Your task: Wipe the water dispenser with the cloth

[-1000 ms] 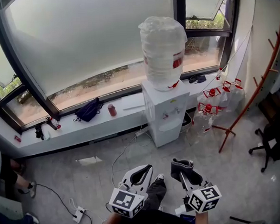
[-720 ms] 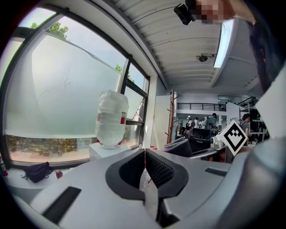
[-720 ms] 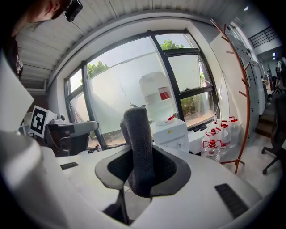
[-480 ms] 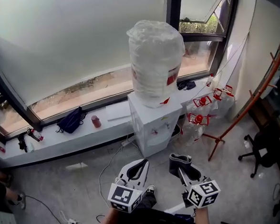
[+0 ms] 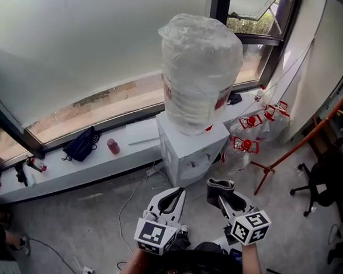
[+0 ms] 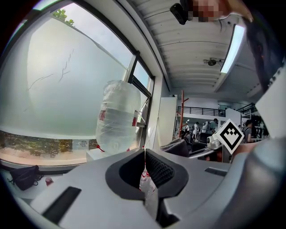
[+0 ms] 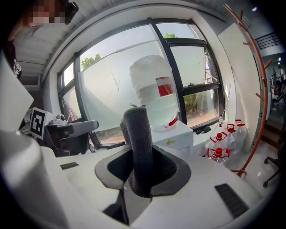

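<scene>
A white water dispenser [image 5: 191, 151] stands against the window ledge, with a big plastic-wrapped bottle [image 5: 200, 72] on top; the bottle [image 6: 117, 117] also shows in the left gripper view and in the right gripper view [image 7: 154, 94]. My right gripper [image 5: 222, 189] is shut on a dark grey folded cloth [image 7: 139, 147], which sticks up between its jaws. My left gripper [image 5: 174, 195] is shut with nothing in it. Both grippers hang low in front of the dispenser, apart from it.
Several clear bottles with red handles [image 5: 248, 135] lie on the floor right of the dispenser. An orange coat stand [image 5: 303, 139] leans at the right. A dark bag [image 5: 80, 146] and a red can [image 5: 113, 146] sit on the ledge. Cables [image 5: 129, 198] run across the floor.
The view has closed in on the dispenser, which now looks larger and nearer. Both grippers keep their places at the bottom of the view, the cloth still held.
</scene>
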Action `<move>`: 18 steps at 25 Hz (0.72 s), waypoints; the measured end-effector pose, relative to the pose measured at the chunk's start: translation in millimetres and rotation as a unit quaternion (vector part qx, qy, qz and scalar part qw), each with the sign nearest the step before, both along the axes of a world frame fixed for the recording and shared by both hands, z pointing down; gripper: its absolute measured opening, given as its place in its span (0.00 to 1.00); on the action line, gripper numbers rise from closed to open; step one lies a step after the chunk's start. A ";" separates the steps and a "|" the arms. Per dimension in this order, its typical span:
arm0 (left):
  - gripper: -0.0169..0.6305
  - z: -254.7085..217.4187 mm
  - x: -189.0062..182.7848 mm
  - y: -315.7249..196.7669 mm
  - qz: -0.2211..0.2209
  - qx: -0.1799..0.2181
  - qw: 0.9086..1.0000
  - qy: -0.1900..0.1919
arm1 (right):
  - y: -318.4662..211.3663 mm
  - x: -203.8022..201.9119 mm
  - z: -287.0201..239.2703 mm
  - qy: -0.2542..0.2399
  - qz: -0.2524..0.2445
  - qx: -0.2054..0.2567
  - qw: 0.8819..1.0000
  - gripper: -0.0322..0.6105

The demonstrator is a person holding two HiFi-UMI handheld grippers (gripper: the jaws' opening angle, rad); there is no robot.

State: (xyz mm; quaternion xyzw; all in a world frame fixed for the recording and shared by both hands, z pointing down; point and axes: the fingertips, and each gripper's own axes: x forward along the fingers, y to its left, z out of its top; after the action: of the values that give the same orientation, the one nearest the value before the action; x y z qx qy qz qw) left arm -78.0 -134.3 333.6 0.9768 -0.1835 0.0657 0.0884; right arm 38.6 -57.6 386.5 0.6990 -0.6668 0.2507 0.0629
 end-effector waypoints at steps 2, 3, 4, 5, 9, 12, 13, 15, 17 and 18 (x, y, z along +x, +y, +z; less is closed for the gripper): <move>0.06 0.9 2.1 -7.0 -0.002 0.000 1.000 0.001 | -14.3 2.5 2.8 0.002 -0.009 -0.004 1.000 0.23; 0.06 1.2 2.6 -9.9 -0.005 -0.001 1.000 0.001 | -21.4 3.6 4.0 0.003 -0.014 -0.006 1.000 0.23; 0.05 1.4 2.9 -12.2 -0.008 -0.002 1.000 0.002 | -28.2 4.7 5.3 0.002 -0.018 -0.007 1.000 0.23; 0.06 2.0 3.0 -13.8 -0.011 -0.002 1.000 0.003 | -34.6 5.8 6.6 0.001 -0.023 -0.008 1.000 0.23; 0.06 4.2 -2.2 -18.4 -0.030 -0.008 1.000 -0.002 | -60.9 5.9 12.6 -0.011 -0.048 -0.010 0.999 0.23; 0.06 0.4 -8.9 -28.8 -0.069 -0.005 0.998 0.003 | -85.0 6.7 19.5 -0.016 -0.075 -0.013 0.997 0.23; 0.06 2.9 -10.7 -31.1 -0.080 -0.005 0.997 0.001 | -93.2 7.5 22.5 -0.017 -0.084 -0.015 0.996 0.23; 0.06 10.9 -13.9 -34.0 -0.100 -0.008 0.995 -0.008 | -109.3 9.1 28.6 -0.019 -0.104 -0.018 0.994 0.23; 0.06 10.2 -15.9 -39.0 -0.129 -0.009 0.992 -0.012 | -124.4 12.4 34.1 -0.018 -0.124 -0.025 0.992 0.23; 0.05 8.2 -15.6 -40.2 -0.143 -0.010 0.990 -0.011 | -131.2 14.6 36.9 -0.017 -0.133 -0.031 0.990 0.23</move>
State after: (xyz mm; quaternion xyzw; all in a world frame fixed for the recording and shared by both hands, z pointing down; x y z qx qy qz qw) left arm -93.7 -174.5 341.9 0.9388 -0.3216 0.0650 0.1048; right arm 53.2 -188.8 423.4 0.5973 -0.7471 0.2719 0.1060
